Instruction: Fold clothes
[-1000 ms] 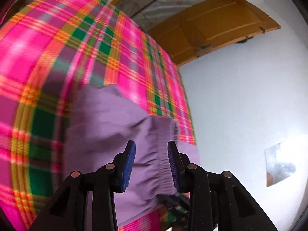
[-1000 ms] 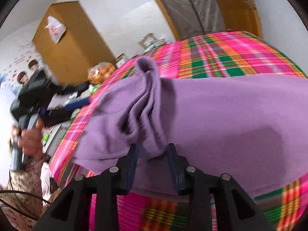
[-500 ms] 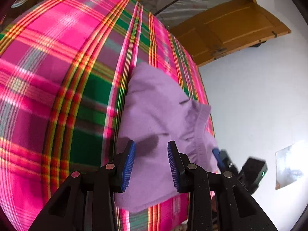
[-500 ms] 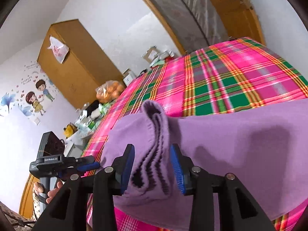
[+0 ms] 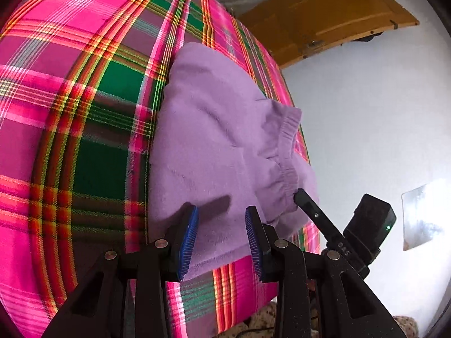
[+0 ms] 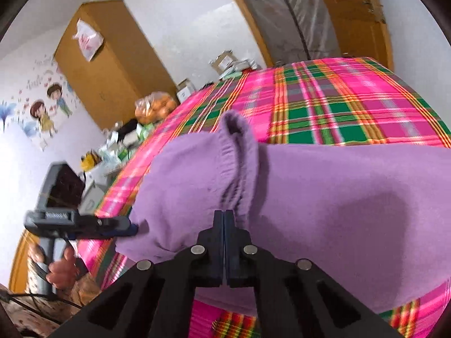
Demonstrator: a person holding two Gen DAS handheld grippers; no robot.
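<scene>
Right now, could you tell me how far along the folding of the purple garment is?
Partly done: the purple garment lies doubled into a compact shape on the plaid bedcover. In hand: the right tongs look closed at its gathered elastic waistband, though the pinch itself is hidden, while the left tongs hang open above the near edge. Left: probably another fold and smoothing, since the waistband is bunched up.

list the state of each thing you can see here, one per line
left tool: open, pads on either side of the garment's edge, not clamped
right tool: shut on the garment by its gathered waistband
purple garment: partly folded, lying on the bed, waistband bunched
plaid bedspread: spread flat under the garment
wooden door: open
wooden cabinet: shut
</scene>
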